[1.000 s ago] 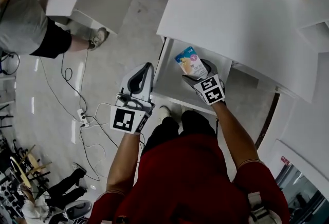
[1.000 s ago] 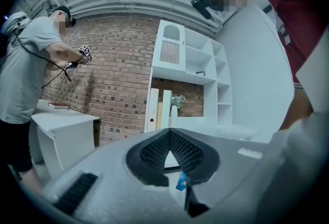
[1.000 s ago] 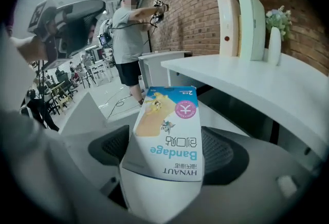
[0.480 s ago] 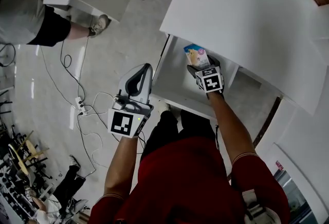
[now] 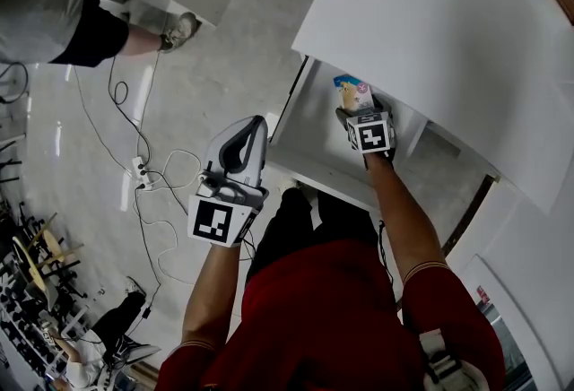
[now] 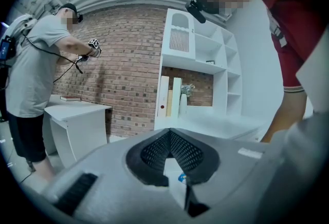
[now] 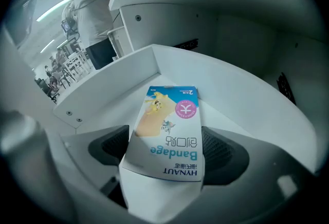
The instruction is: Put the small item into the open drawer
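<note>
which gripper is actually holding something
The right gripper, shut on the bandage box over the open drawer. The left gripper has its jaws together on nothing, out over the floor.

bandage box (image 7: 167,135) | "HYNAUT" | "Bandage" | "创口贴" | print seen upside down

Below and left of the left gripper (image 5: 258,122): white power strip (image 5: 139,172) with trailing cables on grey floor (image 5: 224,48). Ahead and far to its left: bystander in grey shirt and black shorts (image 6: 33,84) beside a white desk (image 6: 77,115). Straight ahead: brick wall (image 6: 123,63), white shelving unit (image 6: 200,58), upright books (image 6: 169,95).
</note>
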Tool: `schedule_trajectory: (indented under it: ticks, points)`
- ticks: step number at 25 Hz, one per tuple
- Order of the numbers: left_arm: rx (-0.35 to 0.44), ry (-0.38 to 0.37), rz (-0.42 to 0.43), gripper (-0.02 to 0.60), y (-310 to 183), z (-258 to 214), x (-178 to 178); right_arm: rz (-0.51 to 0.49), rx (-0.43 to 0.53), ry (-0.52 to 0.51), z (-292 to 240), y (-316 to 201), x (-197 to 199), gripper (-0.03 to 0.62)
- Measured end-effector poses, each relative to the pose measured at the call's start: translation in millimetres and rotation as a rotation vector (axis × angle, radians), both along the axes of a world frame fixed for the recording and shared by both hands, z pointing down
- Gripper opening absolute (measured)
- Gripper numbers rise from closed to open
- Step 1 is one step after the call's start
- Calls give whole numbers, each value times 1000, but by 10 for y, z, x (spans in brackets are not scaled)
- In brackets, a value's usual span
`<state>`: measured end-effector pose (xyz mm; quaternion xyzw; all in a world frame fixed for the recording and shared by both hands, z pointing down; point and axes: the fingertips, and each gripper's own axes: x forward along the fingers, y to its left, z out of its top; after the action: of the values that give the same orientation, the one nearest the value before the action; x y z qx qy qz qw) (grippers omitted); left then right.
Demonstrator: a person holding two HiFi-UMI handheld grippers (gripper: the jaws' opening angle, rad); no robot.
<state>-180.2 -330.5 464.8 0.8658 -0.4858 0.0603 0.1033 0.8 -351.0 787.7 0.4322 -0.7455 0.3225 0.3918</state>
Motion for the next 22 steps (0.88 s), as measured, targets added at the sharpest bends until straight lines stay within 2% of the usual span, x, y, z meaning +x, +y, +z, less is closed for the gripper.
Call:
schedule_trajectory:
  ticks: [10, 18, 22]
  points:
    - [-15, -10, 8, 8, 116, 32, -51, 28, 0, -10, 33, -24, 29, 456]
    - [7, 12, 48, 8, 168, -57, 49, -10, 61, -7, -322, -1, 62, 457]
    - [20, 25, 79, 8, 213, -117, 126, -33, 90, -24, -567, 84, 41, 431]
